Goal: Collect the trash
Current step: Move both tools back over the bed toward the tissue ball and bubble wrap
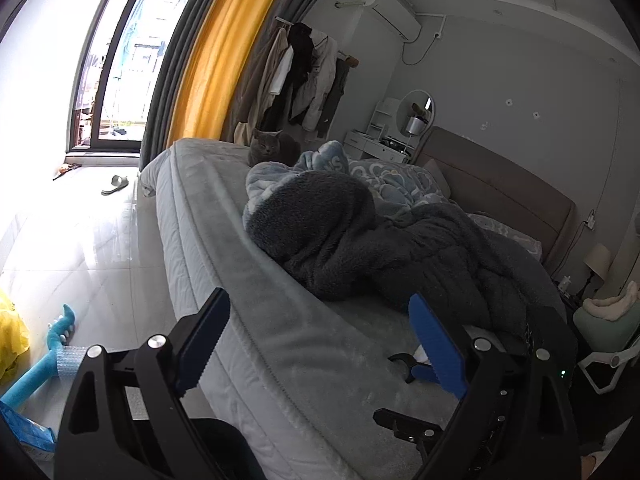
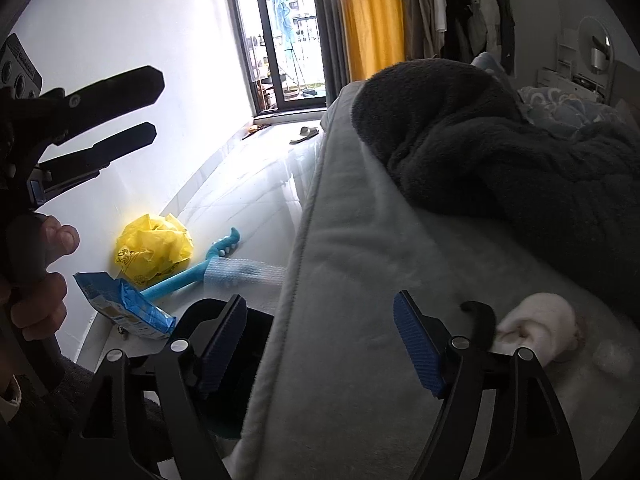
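My left gripper (image 1: 320,344) is open and empty above the bed's near corner. My right gripper (image 2: 320,344) is open and empty over the bed edge (image 2: 304,280). A crumpled white tissue (image 2: 540,328) lies on the grey bed cover just right of the right gripper's right finger. On the floor beside the bed lie a crumpled yellow plastic bag (image 2: 154,246), a blue snack wrapper (image 2: 124,304), a strip of bubble wrap (image 2: 244,272) and a blue plastic stick (image 2: 192,272). The yellow bag (image 1: 12,336) and the stick (image 1: 40,368) also show in the left wrist view.
A dark fleece blanket (image 1: 360,248) is heaped on the bed. A grey cat (image 1: 272,148) sits at the far end. A black bin (image 2: 240,360) stands below the bed edge. A slipper (image 1: 115,184) lies on the white floor near the window.
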Available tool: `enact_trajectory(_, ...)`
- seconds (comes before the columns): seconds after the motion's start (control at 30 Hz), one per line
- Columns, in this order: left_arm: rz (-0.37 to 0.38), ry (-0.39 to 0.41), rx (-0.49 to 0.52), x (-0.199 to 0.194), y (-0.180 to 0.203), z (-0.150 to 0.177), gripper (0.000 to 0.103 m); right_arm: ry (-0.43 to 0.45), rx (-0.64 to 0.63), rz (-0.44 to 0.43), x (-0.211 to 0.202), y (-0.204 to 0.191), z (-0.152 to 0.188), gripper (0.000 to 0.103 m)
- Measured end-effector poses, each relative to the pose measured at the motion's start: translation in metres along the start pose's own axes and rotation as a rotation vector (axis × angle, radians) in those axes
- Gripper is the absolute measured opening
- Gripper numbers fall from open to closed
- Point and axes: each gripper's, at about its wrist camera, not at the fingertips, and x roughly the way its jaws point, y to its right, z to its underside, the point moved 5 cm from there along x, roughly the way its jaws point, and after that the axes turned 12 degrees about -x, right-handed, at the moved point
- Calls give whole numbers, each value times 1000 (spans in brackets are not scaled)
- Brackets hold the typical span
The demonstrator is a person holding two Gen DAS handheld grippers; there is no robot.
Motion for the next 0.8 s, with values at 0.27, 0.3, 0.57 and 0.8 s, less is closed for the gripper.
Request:
enact_trajectory(0.27,64,-67,45,32,38,20,93,-7,-45,52,-28,42,26,91)
enact_trajectory(0.3,70,-78,53,37,43,23,93,-3,-47,60,-33,48,30,91)
enact_trajectory(0.57,114,-171,84,74,72,50,93,1,1,98,-54,98,62,97)
enact_trajectory(0.8,133,-255,105,105,92,80,93,-41,58,102,-54,131,94,98)
